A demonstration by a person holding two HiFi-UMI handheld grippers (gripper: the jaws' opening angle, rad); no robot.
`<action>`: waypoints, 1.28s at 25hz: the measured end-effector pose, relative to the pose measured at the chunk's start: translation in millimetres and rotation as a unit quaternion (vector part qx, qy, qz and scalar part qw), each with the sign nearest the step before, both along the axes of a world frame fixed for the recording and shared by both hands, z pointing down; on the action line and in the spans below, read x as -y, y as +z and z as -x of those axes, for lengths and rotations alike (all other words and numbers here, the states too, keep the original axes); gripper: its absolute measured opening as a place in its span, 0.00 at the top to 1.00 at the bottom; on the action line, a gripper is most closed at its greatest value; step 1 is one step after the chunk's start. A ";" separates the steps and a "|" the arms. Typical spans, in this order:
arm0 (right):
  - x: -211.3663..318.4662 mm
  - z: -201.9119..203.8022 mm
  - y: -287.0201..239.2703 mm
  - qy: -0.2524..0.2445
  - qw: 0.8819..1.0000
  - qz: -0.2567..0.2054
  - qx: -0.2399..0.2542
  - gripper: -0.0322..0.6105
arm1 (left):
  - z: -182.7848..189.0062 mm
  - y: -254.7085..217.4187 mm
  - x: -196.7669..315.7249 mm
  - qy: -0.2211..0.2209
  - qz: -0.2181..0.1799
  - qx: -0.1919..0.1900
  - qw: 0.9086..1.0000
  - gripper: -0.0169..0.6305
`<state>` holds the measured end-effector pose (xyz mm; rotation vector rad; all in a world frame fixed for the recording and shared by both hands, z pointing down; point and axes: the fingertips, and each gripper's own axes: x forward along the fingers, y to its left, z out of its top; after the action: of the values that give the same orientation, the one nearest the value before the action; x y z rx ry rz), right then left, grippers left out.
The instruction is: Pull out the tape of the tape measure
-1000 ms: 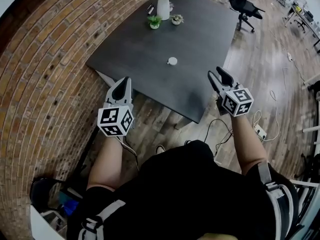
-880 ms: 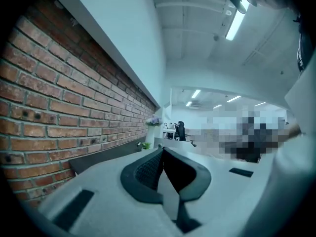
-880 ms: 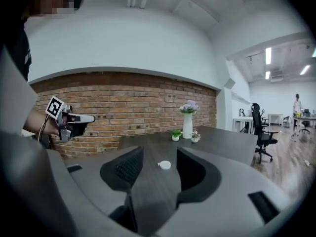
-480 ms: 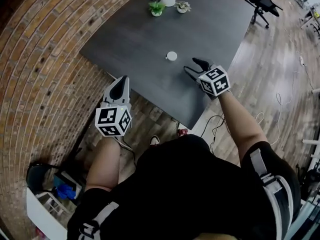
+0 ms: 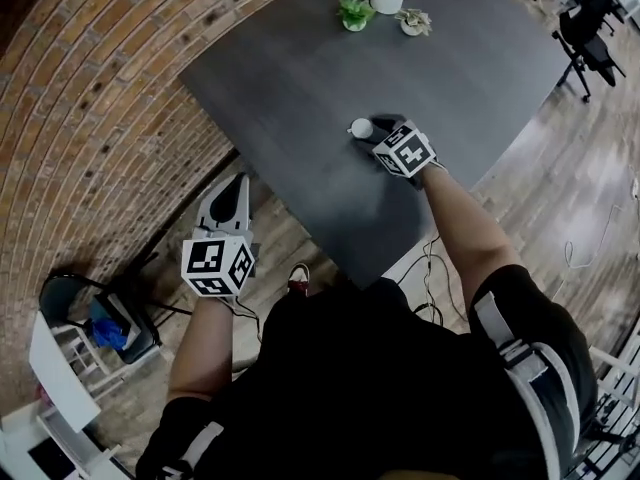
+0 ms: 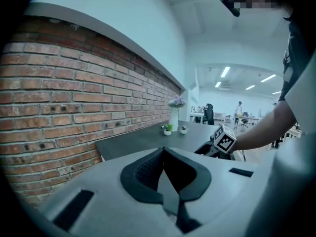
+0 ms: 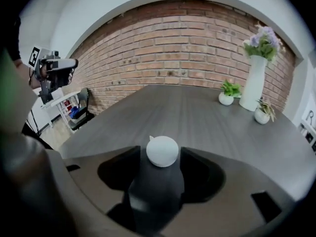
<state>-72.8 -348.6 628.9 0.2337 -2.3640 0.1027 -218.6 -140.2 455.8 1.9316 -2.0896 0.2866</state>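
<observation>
We bring our right hand-held gripper up to the small round white tape measure, which lies on the dark grey tabletop between the opening jaws, not yet gripped. To do this well, we should centre the case, close firmly on its sides and leave its little tab free for the left hand-held gripper, now shut, empty and off the tabletop. A second ago the right one hung beyond the tabletop's edge with its jaws narrower; the left has barely moved.
</observation>
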 end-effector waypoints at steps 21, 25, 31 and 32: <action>-91.7 -17.8 -224.6 0.004 0.977 -0.073 0.202 0.62 | -108.0 -67.3 75.8 0.290 -0.106 0.053 0.949 0.81; -123.5 -36.6 -258.5 0.014 0.972 -0.113 0.204 0.62 | -140.4 -93.7 62.7 0.372 -0.143 0.076 0.914 0.80; -160.0 -53.8 -281.3 0.036 0.968 -0.142 0.203 0.62 | -171.1 -114.0 26.8 0.459 -0.164 0.084 0.869 0.80; -165.7 -55.1 -282.4 0.037 0.968 -0.144 0.201 0.62 | -174.2 -115.8 22.1 0.467 -0.165 0.088 0.864 0.80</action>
<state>-17.7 -182.9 346.4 0.4801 -2.7722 -0.1779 -44.4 -162.2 340.0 3.1229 -1.1482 0.3044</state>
